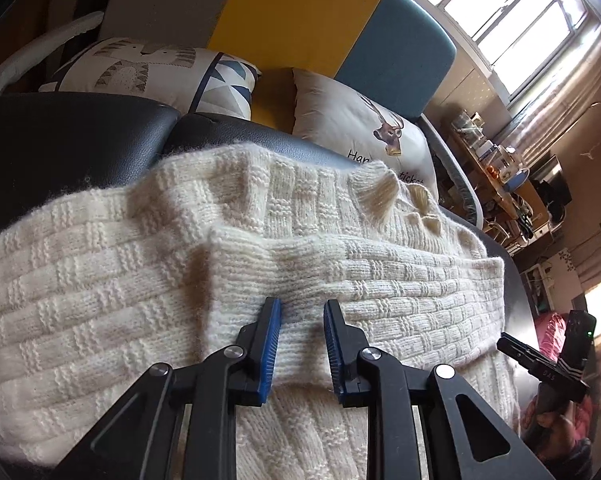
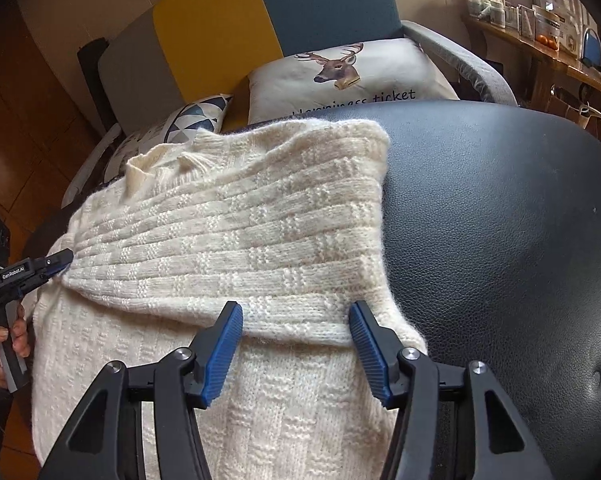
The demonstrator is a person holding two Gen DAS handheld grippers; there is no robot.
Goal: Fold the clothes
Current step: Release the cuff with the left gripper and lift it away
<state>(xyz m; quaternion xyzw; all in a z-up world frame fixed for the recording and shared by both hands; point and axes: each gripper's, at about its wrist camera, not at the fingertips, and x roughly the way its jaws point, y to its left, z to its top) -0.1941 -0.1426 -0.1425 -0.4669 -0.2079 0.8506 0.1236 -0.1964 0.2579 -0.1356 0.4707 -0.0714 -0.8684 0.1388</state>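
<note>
Sweater [image 2: 236, 232]: folded panel lying over body, on black leather seat [image 2: 500, 220].
Left tongs [image 1: 300, 312]: parted, astride sleeve cuff.
Right tongs [image 2: 296, 320]: parted at fold edge.
Risk: loose knit may slip, undoing fold.

Left claw [image 1: 301, 312] parted, over cream sweater [image 1: 140, 264]

Both wrist cameras sit low and close over the cream sweater [image 1: 260, 264], each looking forward past its own tongs toward the deer pillow [image 2: 340, 76] at 12 o'clock; both views share the sweater and pillow.
</note>
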